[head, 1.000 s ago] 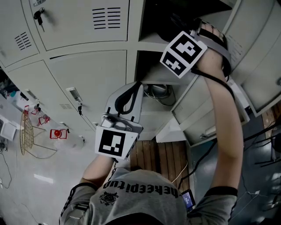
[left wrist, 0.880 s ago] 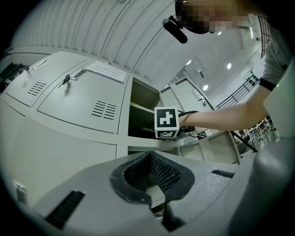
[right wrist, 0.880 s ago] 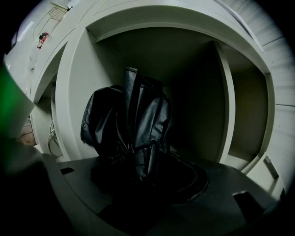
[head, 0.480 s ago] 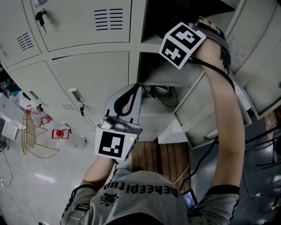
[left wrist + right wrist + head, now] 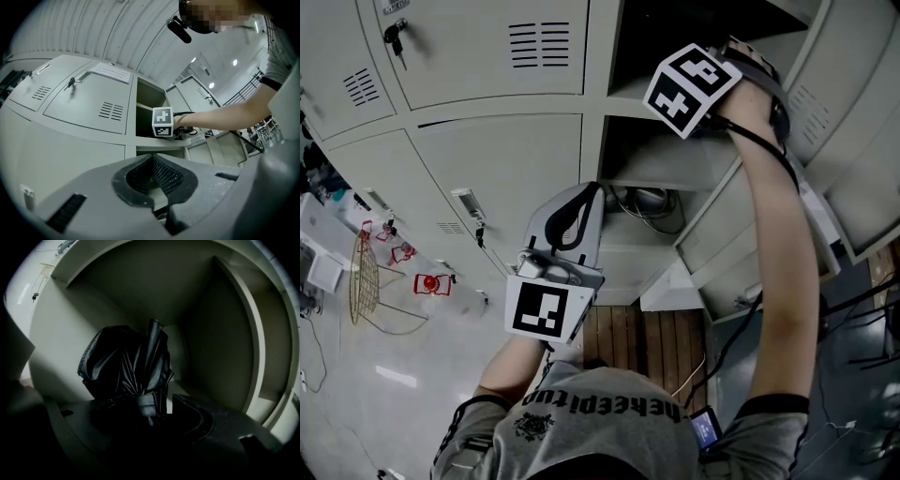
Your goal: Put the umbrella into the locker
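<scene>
A black folded umbrella (image 5: 126, 371) lies inside the upper open locker compartment (image 5: 623, 89), its strap end toward the camera. My right gripper (image 5: 146, 407) reaches into that compartment with the umbrella's near end between its jaws. The jaws are opening, and a gap shows beside the right fingertip (image 5: 183, 401). From the head view only its marker cube (image 5: 692, 77) and the person's arm show; the jaws are hidden in the dark opening. My left gripper (image 5: 596, 187) hangs in the air below, in front of the lower compartment, jaws together with nothing in them (image 5: 153, 161).
Closed locker doors (image 5: 487, 47) fill the left, one with a key in its lock (image 5: 394, 36). Open doors (image 5: 853, 141) stand at the right. The lower open compartment holds cables (image 5: 652, 202). A wire basket (image 5: 358, 281) lies on the floor.
The right gripper's marker cube has moved up the picture, further toward the upper compartment. The left gripper has kept its place.
</scene>
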A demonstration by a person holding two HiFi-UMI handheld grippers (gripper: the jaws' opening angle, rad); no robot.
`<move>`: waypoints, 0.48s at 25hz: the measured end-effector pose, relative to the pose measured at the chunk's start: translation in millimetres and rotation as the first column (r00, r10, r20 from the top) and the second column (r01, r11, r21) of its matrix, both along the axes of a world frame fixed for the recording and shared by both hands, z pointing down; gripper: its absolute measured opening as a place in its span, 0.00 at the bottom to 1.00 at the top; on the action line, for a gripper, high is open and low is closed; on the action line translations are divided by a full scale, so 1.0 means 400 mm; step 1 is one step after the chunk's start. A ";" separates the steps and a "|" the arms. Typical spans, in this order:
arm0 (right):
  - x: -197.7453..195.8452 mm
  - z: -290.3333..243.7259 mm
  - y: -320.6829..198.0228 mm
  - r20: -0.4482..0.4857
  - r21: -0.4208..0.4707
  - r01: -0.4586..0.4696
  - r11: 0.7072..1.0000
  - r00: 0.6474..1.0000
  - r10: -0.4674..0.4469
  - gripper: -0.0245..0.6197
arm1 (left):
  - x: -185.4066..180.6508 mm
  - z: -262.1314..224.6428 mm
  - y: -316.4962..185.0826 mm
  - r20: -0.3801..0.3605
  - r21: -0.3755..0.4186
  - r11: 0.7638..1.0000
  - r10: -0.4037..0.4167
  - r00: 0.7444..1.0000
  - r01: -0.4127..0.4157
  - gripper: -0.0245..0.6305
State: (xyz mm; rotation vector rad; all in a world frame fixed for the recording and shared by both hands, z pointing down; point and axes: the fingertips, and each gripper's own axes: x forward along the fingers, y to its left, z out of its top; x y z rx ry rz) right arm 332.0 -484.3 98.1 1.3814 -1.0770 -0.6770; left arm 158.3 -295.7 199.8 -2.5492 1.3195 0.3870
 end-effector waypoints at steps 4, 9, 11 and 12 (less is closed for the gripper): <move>-0.004 0.005 -0.013 0.013 -0.005 0.001 1.000 1.000 -0.001 0.48 | -0.010 0.002 0.000 0.001 -0.005 1.000 -0.016 1.000 0.016 0.04; -0.007 0.002 -0.008 0.012 0.003 0.019 1.000 1.000 -0.019 0.50 | -0.021 0.012 0.002 0.011 -0.019 1.000 -0.024 1.000 0.024 0.04; -0.012 -0.002 -0.005 0.016 0.007 0.033 0.999 0.999 -0.033 0.51 | -0.021 0.007 0.006 0.003 -0.012 1.000 -0.025 1.000 0.025 0.04; -0.015 -0.004 -0.002 0.029 0.007 0.043 0.999 0.999 -0.044 0.51 | -0.021 0.006 0.008 0.003 -0.011 1.000 -0.025 1.000 0.025 0.04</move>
